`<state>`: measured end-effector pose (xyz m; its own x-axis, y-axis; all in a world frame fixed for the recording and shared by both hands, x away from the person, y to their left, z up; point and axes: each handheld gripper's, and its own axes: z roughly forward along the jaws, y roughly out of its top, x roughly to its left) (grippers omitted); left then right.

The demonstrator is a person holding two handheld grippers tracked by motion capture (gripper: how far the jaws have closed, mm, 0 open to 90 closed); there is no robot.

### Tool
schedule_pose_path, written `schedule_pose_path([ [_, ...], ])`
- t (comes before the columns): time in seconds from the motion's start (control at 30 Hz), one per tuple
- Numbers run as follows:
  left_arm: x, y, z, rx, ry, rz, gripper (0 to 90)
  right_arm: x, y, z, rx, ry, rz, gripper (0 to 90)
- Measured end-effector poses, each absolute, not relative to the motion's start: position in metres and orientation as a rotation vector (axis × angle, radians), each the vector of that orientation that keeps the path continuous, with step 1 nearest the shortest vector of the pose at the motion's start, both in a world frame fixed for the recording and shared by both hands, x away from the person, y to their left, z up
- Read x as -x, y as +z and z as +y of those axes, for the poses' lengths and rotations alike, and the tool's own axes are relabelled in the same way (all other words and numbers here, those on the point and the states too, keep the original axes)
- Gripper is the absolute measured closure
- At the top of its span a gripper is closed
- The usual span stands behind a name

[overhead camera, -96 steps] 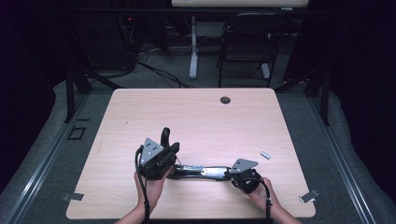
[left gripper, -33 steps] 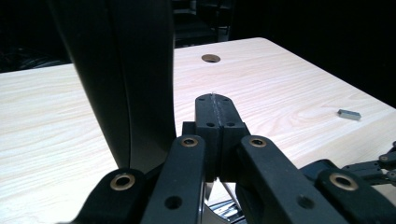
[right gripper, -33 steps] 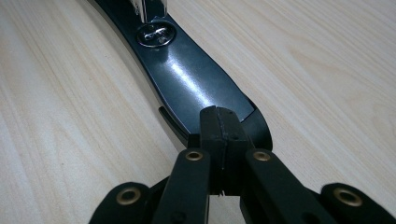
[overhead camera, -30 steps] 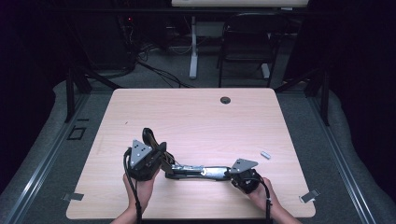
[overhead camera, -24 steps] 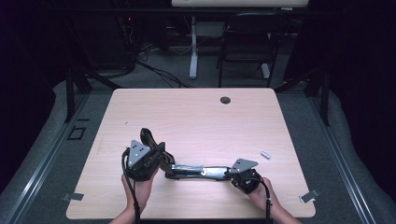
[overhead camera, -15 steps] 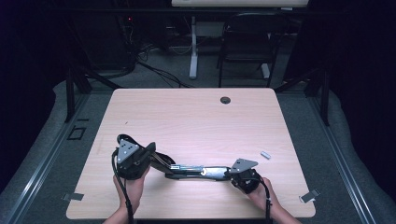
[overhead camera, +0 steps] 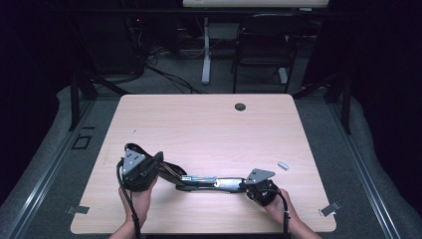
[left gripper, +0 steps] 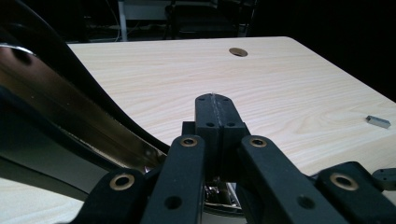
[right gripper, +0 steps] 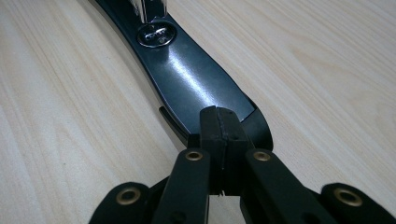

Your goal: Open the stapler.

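Black-and-chrome stapler opened out flat along near edge of pale wood table, gripped at both ends.
Left gripper at stapler's left end, jaws pressed together in left gripper view, curved black arm and chrome rail rising to their left; what sits between the tips hard to make out, probably the arm's edge. Right gripper at right end, jaws pinching the black base near its rounded tip, base flat on wood. Small grey metal piece lying apart to the right. Round cable hole near far edge.
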<state>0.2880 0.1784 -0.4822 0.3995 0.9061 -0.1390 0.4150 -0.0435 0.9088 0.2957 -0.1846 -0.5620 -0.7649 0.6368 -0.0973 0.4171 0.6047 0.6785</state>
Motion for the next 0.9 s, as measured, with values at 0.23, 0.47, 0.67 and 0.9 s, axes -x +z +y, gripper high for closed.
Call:
schedule_pose_path([
  [0.23, -0.288, -0.477, 0.172, -1.711, 0.536, 1.1, 82.5, -0.297, -0.561, -0.185, -0.866, 0.937, 2.509, 90.0],
  [0.47, -0.29, -0.48, 0.16, -1.82, 0.501, 1.018, 70.7, -0.3, -0.559, -0.187, -0.903, 0.915, 2.525, 86.0],
  [0.67, -0.292, -0.484, 0.141, -1.977, 0.35, 0.905, 49.5, -0.304, -0.556, -0.191, -0.949, 0.875, 2.55, 75.3],
  [0.9, -0.292, -0.489, 0.132, -2.084, 0.302, 0.853, 34.5, -0.308, -0.55, -0.194, -0.983, 0.859, 2.581, 61.1],
])
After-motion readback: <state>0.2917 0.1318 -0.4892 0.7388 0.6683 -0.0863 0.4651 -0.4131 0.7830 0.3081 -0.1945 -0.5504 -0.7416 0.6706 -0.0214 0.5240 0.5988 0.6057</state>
